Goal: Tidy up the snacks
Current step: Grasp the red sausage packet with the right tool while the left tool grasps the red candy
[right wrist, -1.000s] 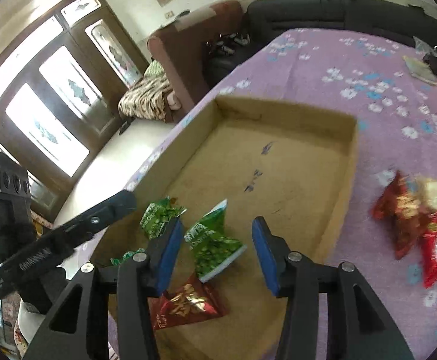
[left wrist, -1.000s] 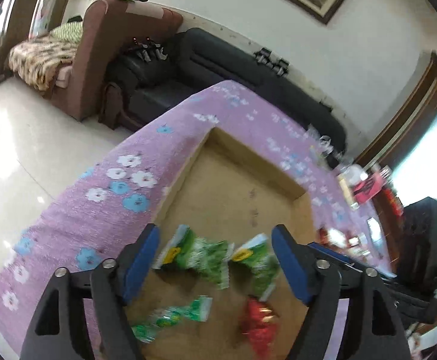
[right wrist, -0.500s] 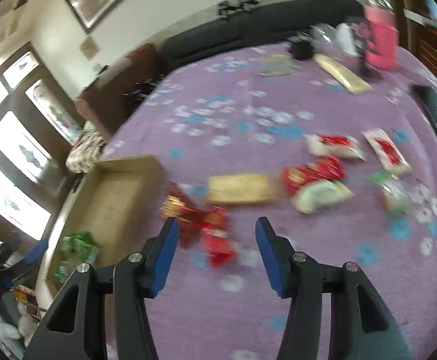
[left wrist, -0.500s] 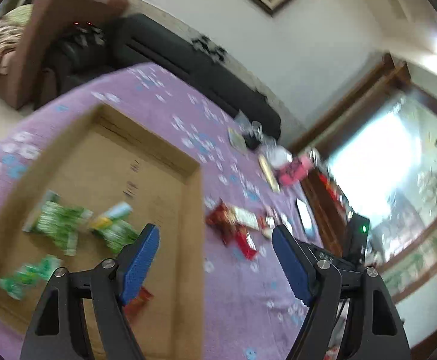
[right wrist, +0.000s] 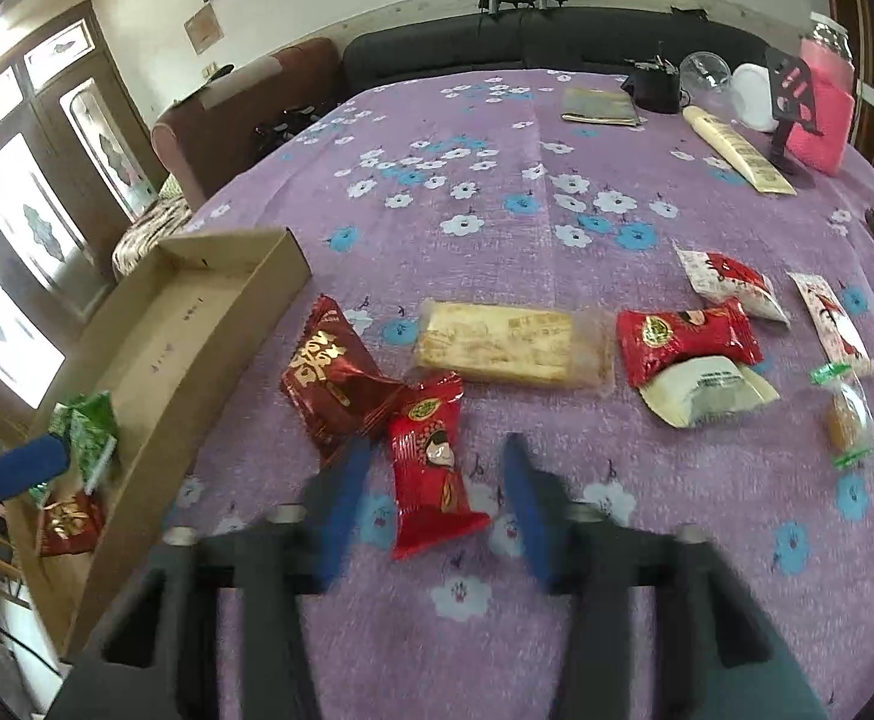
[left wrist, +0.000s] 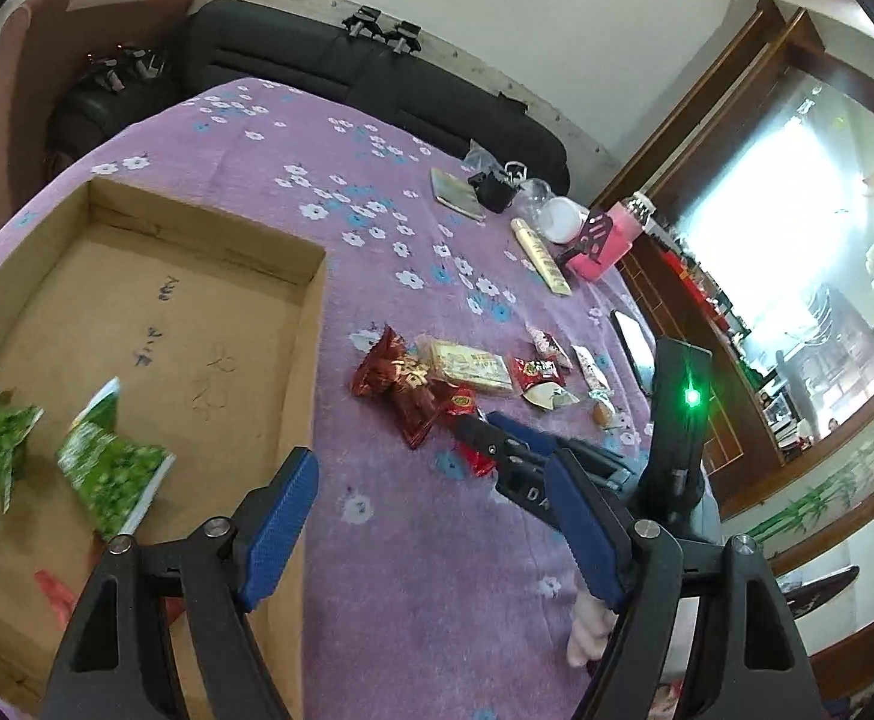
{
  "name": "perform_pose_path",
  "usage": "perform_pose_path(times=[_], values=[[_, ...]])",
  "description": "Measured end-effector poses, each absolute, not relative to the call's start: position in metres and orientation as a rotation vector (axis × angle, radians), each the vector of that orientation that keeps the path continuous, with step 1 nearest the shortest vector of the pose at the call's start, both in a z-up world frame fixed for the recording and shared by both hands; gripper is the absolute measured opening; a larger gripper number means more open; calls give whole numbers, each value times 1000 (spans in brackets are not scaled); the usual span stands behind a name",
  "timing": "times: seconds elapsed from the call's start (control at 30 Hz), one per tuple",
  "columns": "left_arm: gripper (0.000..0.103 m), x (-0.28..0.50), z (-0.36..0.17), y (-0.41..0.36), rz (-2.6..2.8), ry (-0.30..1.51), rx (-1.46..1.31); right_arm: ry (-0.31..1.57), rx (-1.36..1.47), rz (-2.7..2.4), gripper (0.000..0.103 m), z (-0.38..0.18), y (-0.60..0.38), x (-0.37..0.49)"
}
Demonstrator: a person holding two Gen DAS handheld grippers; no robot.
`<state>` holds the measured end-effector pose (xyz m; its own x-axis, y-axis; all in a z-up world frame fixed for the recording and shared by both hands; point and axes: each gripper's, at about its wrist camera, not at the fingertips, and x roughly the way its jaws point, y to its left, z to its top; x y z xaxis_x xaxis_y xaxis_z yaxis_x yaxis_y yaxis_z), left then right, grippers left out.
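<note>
On the purple surface (right wrist: 497,138), the bright red snack packet (right wrist: 434,468) lies flat between the right gripper (right wrist: 437,498) fingers, which are apart and empty. Step looks like a pick approach: next, descend, clamp, carry to the cardboard box (right wrist: 239,300) at 9 o'clock. Left gripper (left wrist: 437,522) fingers apart, empty, over the box's right rim.

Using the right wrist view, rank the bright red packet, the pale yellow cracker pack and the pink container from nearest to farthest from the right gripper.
1. The bright red packet lies between the open fingers of the right gripper.
2. The pale yellow cracker pack lies mid-table, just beyond the packet.
3. The pink container stands at the far right edge of the table.
</note>
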<state>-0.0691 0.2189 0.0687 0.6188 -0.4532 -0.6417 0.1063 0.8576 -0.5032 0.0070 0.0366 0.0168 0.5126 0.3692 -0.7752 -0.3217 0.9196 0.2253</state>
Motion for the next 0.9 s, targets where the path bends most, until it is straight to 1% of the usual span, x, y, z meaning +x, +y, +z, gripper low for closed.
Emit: perform_pose_path(times=[0.27, 0.43, 0.6, 0.63, 0.67, 0.7, 0.73, 0.77, 0.9], values=[[81, -22, 53, 174, -307, 923, -365, 926, 134, 383, 17, 17, -2, -2], [81, 9, 40, 149, -179, 926, -182, 929, 227, 388, 17, 13, -29, -3], [81, 29, 24, 140, -122, 949, -93, 931, 252, 406, 17, 12, -30, -2], [78, 30, 20, 140, -127, 956, -88, 929, 251, 407, 17, 12, -30, -2], [72, 31, 17, 139, -129, 957, -79, 927, 250, 408, 17, 13, -30, -2], [71, 30, 17, 137, -131, 943, -55, 924, 251, 407, 17, 13, -30, -3], [66, 28, 18, 135, -139, 932, -48, 922, 252, 407, 17, 13, -30, -3], [56, 26, 19, 134, -151, 921, -43, 920, 255, 407, 17, 13, -31, -3], [54, 18, 30, 132, -180, 897, -38, 913, 258, 407, 17, 14, -31, -4]])
